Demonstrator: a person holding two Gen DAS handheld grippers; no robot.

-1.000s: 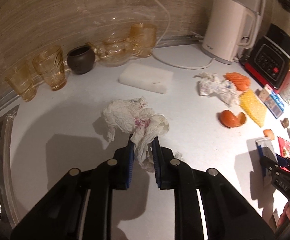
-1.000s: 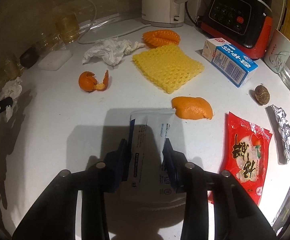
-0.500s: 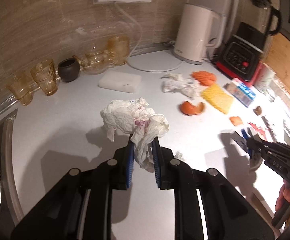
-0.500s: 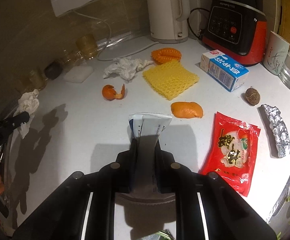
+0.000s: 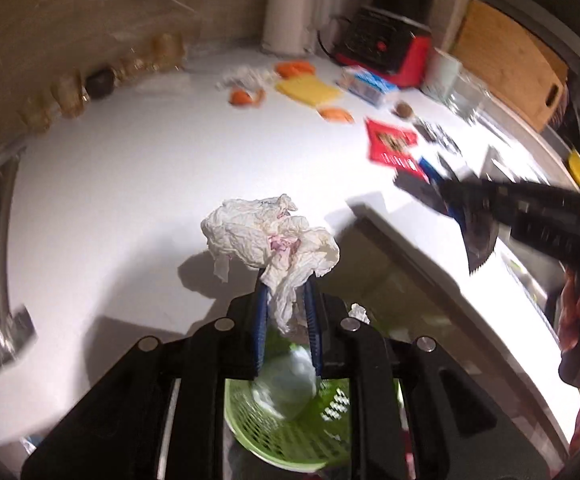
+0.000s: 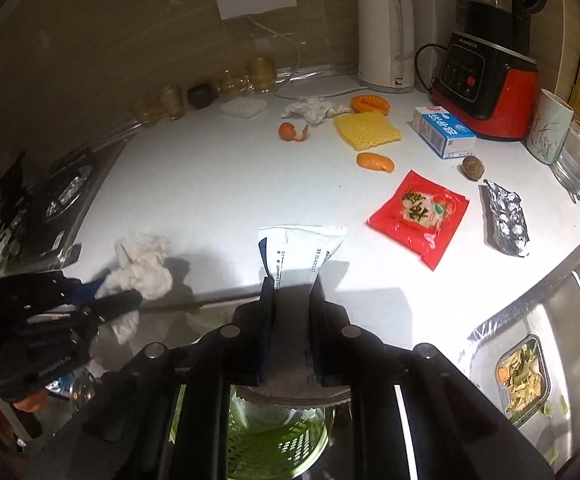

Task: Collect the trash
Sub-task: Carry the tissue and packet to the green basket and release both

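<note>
Crumpled tissue pinched in left gripper, white sachet wrapper pinched flat in right gripper; both hang past the countertop's front edge, above the green mesh bin below. Risk: the tissue's loose tail snags on a pad at release, or the light wrapper flutters wide of the rim. Orange peel and red packet still lie mid-counter.

Counting the counter now: two crumpled tissues, two orange peels, one yellow sponge, one milk carton, one red packet, one foil wad, one kettle, one blender.
</note>
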